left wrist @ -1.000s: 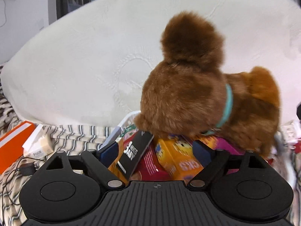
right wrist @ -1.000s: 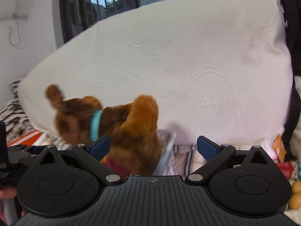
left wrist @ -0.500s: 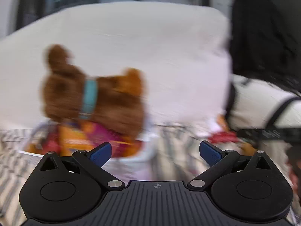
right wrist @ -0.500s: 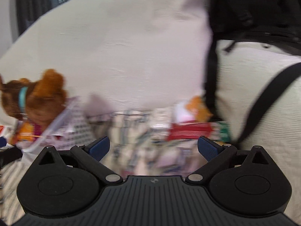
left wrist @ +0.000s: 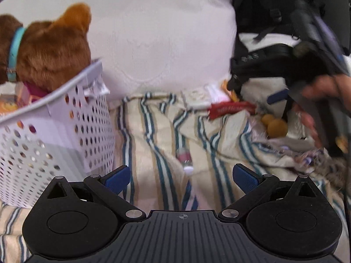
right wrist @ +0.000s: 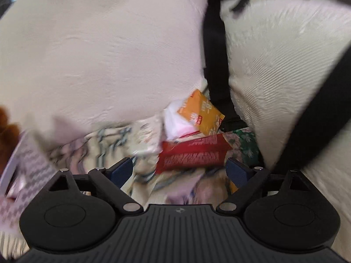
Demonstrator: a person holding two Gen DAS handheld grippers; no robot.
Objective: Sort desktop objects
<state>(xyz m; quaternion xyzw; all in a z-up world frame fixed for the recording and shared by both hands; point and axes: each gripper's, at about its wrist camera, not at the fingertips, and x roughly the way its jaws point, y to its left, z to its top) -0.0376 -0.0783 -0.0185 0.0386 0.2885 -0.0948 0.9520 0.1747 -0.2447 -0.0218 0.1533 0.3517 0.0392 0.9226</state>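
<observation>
A brown plush dog (left wrist: 50, 48) with a teal collar sits in a white perforated basket (left wrist: 54, 135) at the left, on top of snack packets. My left gripper (left wrist: 182, 179) is open and empty over the striped cloth, a small bottle (left wrist: 185, 160) lying just ahead of it. My right gripper (right wrist: 178, 171) is open and empty, close in front of a red snack packet (right wrist: 193, 157) and an orange sachet (right wrist: 201, 114). The right gripper and the hand that holds it show blurred at the right of the left wrist view (left wrist: 307, 87).
A striped cloth (left wrist: 158, 131) covers the surface. A large white cushion (left wrist: 158, 32) stands behind. A cream bag with black straps (right wrist: 274, 65) is at the right. Two yellow balls (left wrist: 276, 125) and the red packet (left wrist: 230, 108) lie near it.
Both grippers have swung right, away from the basket and plush dog, and dropped lower. The right gripper now faces the red and orange packets. Both stayed open.
</observation>
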